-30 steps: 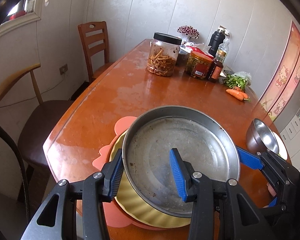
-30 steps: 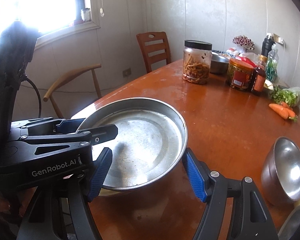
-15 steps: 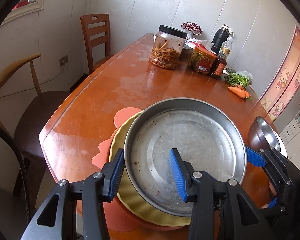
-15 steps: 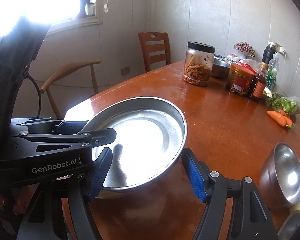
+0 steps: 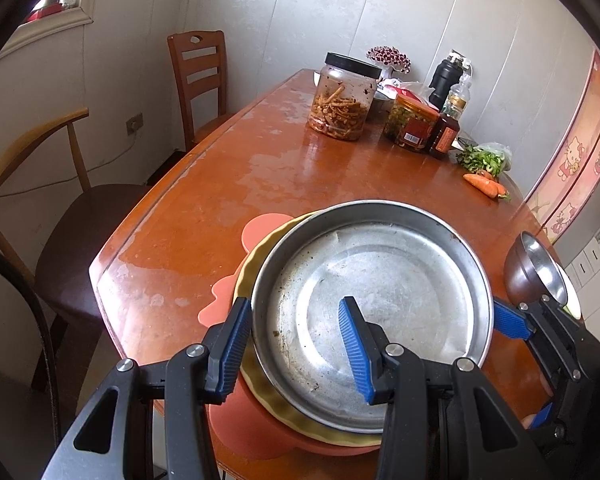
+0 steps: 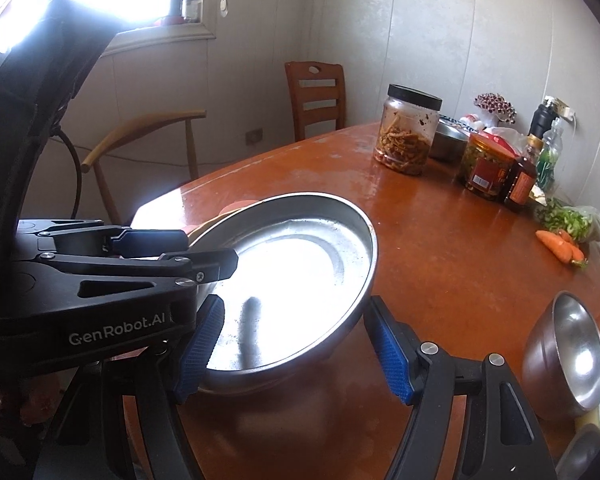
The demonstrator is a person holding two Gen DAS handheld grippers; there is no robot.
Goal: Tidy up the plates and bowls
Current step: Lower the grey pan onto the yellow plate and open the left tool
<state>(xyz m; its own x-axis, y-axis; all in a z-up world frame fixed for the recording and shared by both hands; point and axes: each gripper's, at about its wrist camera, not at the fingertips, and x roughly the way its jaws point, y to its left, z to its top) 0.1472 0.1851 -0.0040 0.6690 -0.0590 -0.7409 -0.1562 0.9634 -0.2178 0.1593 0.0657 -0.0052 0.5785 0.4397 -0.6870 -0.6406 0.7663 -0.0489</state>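
Left gripper (image 5: 296, 344) comes in low and level from the near table edge, jaws wide apart, straddling the near rim of the steel pan (image 5: 374, 292): one blue pad outside the wall, the other over the pan floor. No clear clamp on the rim; contact can't be confirmed. Right gripper (image 6: 294, 354) reaches in from the pan's right side, jaws also spread wide, around the rim, not pinching it. Pan sits on a yellow plate (image 5: 252, 264), on an orange mat (image 5: 260, 228), near the corner of the wooden table (image 5: 228, 184). Steel bowl (image 6: 566, 356) lies tilted, right of the pan.
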